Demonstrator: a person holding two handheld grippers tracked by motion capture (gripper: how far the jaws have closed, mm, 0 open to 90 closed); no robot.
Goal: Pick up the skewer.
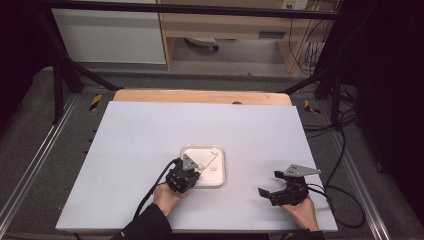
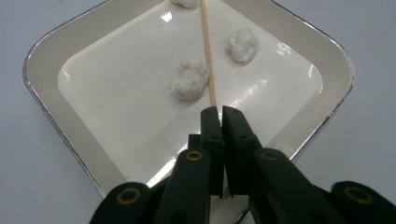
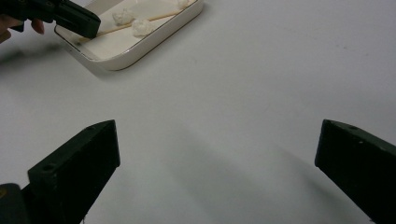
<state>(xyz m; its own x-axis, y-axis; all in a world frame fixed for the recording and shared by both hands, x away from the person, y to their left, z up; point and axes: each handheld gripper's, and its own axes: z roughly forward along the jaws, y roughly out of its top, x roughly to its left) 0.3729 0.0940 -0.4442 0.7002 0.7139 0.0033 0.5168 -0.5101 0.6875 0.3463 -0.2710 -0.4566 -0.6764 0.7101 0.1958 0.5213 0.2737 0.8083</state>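
1. At the near edge of the white square tray (image 2: 46, 84), the left gripper (image 2: 219, 112) has its jaws pinched together on the near end of a thin wooden skewer (image 2: 208, 51). The stick runs straight out from between the tips, so it reads as gripped, though the contact point itself is hidden by the pads.
2. Step in hand, as I judge it: picking up the skewer, grip just made, stick not lifted off the tray floor.
3. Skewer lies along the tray, pointing away from the left gripper toward the far rim. One marshmallow-like white lump (image 2: 189, 81) sits just beside it on one side, nearly touching; a second lump (image 2: 242, 44) lies near it on the other side; a third (image 2: 186, 3) sits at the far end, cut off by the frame edge.
4. High view: left gripper (image 1: 182, 175) is over the tray's near-left corner, tray (image 1: 222, 180) roughly mid-table on the white tabletop (image 1: 125, 150).
5. Right gripper (image 1: 280, 192) rests well apart, to the tray's right, jaws spread wide with nothing between them; its own view shows bare tabletop between the jaws and the tray (image 3: 140, 56) farther off.
6. Next move probably calls for lifting the skewer level without knocking the nearest lump, then aiming its point at a lump, with the right gripper coming in to steady or feed the lump.
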